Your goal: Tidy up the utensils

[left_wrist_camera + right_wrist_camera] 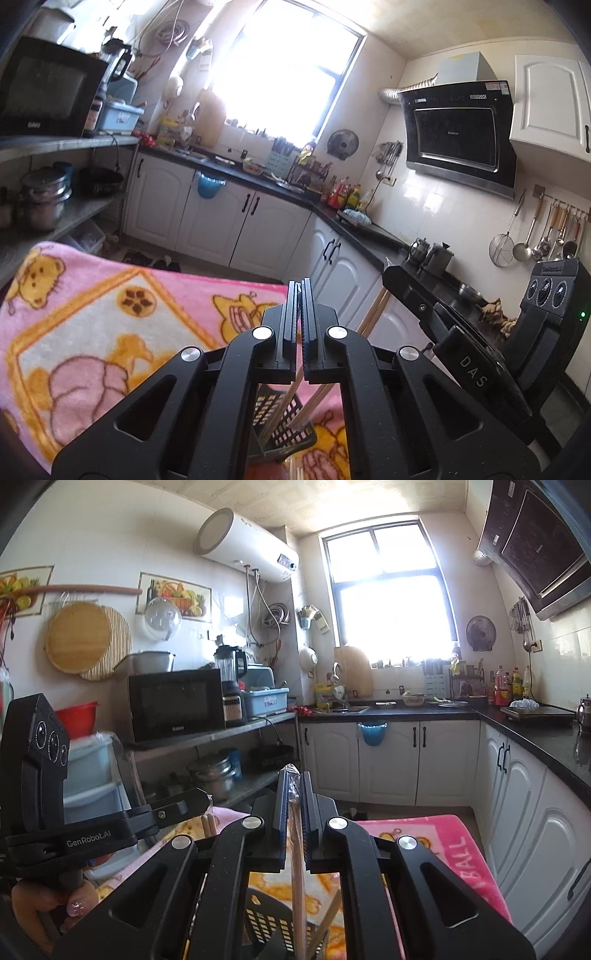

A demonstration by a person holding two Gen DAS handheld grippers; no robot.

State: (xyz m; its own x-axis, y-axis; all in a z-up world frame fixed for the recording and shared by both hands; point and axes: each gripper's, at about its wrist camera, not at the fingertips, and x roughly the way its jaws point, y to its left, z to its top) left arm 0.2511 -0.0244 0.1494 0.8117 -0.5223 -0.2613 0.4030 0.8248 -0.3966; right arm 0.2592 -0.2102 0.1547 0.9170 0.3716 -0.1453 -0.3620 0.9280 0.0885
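Left wrist view, left side: pink cartoon blanket [92,314] covering the surface, likely serving as padding for the work area. Centre: left gripper [300,291] sitting fully closed, pads pressed together, nothing visibly pinched at the tips. Seen through its frame below: black slotted utensil basket [284,417] standing on the blanket, holding wooden chopsticks [284,402] leaning upright; counting about two to three sticks here, exact number hard to tell behind the frame. More stick ends [295,472] lying at the bottom edge, count unclear. Right side: right gripper [388,264] entering from the right with a wrapped chopstick end sticking out of its tip, a pale stick [373,314] hanging below it.

Right wrist view, left side: left gripper's body [110,827] with a hand [48,904] wrapped round its handle, chopstick ends [210,821] just beside it. Centre: right gripper [294,775] clamped on one chopstick in clear wrap [297,849], stick running down between the pads toward the basket [269,923]. Held upright like that probably for dropping tip-first into the basket. One more stick [330,915] leaning inside the basket on the right.

Counting: two grippers, one basket, one blanket, one stick gripped. Judging the step as lowering the gripped chopstick into the basket; remaining loose sticks not yet sorted.
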